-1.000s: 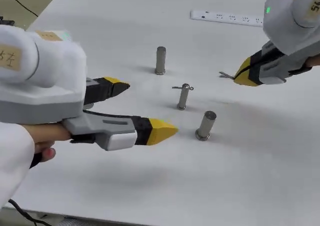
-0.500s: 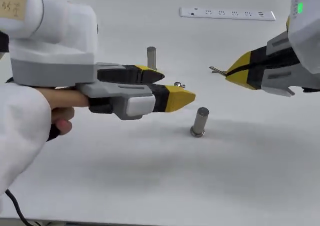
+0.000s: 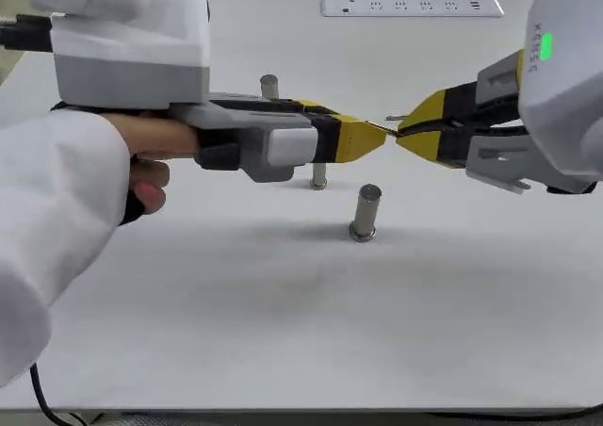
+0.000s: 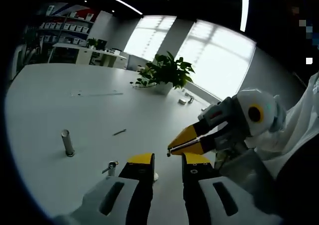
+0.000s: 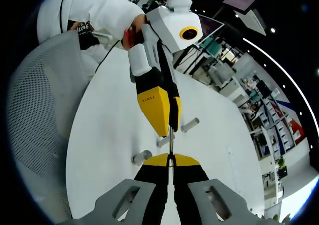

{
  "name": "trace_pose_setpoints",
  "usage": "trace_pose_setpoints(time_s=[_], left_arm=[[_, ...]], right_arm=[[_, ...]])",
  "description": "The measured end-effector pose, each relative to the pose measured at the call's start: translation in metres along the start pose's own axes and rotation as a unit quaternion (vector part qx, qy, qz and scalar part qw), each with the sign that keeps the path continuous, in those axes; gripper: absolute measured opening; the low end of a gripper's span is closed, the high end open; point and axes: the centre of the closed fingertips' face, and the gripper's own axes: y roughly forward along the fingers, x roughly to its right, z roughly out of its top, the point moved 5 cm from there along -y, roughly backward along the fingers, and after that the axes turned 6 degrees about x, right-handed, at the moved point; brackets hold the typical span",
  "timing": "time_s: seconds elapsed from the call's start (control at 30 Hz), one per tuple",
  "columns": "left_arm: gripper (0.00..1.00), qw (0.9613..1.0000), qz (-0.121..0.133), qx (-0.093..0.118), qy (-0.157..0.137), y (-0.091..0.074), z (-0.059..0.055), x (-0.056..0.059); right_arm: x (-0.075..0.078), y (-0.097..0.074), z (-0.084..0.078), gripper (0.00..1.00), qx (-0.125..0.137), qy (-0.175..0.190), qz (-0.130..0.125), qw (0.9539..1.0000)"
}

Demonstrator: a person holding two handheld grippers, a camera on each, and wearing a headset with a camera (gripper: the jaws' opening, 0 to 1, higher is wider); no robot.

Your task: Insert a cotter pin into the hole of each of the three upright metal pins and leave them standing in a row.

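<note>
Three upright metal pins stand on the white table: the far pin (image 3: 269,87), a middle pin (image 3: 319,176) mostly hidden behind my left gripper, and the near pin (image 3: 365,211). The middle pin (image 4: 112,168) has a cotter pin through its hole. Above them my right gripper (image 3: 400,136) is shut on a thin cotter pin (image 5: 170,141) that sticks out past its tips. My left gripper (image 3: 380,136) faces it tip to tip, its jaws a narrow gap apart (image 4: 168,161), with the cotter pin's free end at that gap.
A white power strip (image 3: 412,8) lies at the far edge of the table. A loose cotter pin (image 4: 119,132) lies on the table beyond the metal pins. A sleeve and hand (image 3: 66,209) hold the left gripper at the left.
My left gripper has risen and swung right while its jaws narrowed. The right gripper came left with the cotter pin, so the two tips now meet above the pins.
</note>
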Motion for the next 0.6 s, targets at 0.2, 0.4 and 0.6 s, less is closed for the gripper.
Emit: trace_pose_setpoints(time_s=[0.2,0.4,0.6], left_arm=[[0.07,0.9999,-0.01,-0.001,-0.008,0.0057,-0.0006,0.0027],[0.02,0.9998,-0.012,-0.005,-0.015,0.0082,-0.0024,0.0028],[0.0,0.9995,-0.016,0.0,-0.027,0.0098,-0.0013,0.0014]], right_arm=[[-0.0011,-0.003,0.006,0.0,0.001,-0.016,-0.006,0.9999],[-0.0008,-0.0061,0.0091,0.0,0.003,-0.02,-0.011,0.9997],[-0.0002,-0.007,0.0097,0.0,0.004,-0.025,-0.012,0.9996]])
